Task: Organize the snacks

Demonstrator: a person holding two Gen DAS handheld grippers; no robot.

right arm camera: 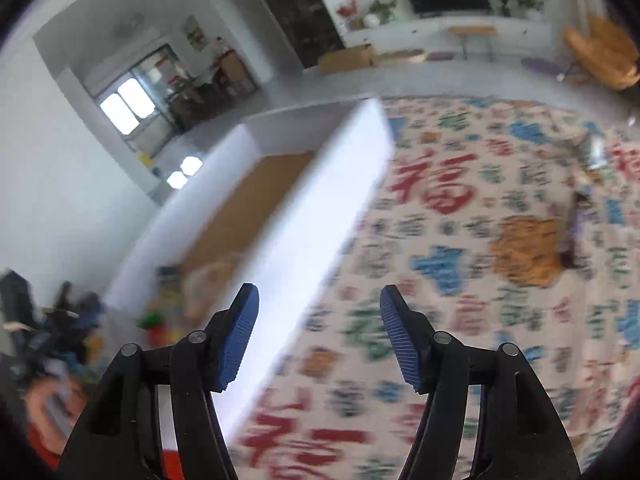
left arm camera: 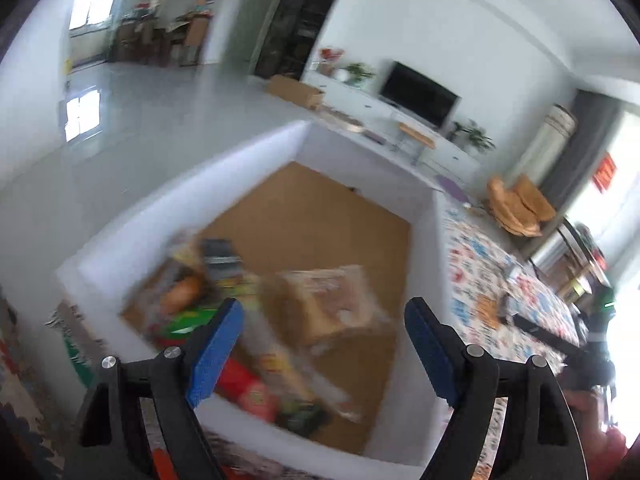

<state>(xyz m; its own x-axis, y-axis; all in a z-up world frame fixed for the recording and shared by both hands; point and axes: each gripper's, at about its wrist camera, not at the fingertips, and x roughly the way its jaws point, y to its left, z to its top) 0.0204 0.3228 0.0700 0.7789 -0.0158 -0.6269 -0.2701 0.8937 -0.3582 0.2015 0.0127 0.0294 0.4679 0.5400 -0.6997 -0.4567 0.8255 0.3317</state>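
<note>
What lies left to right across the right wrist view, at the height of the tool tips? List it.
Snacks in the box, white box wall, patterned cloth, orange packet.

Blurred snack packets [left arm camera: 256,344] lie heaped in one corner of an open white box [left arm camera: 192,184] with a brown bottom.

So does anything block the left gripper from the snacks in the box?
Nothing visible does. The left gripper is open and empty above the open-topped white box, and the snacks lie uncovered on its floor, below the fingertips.
</note>
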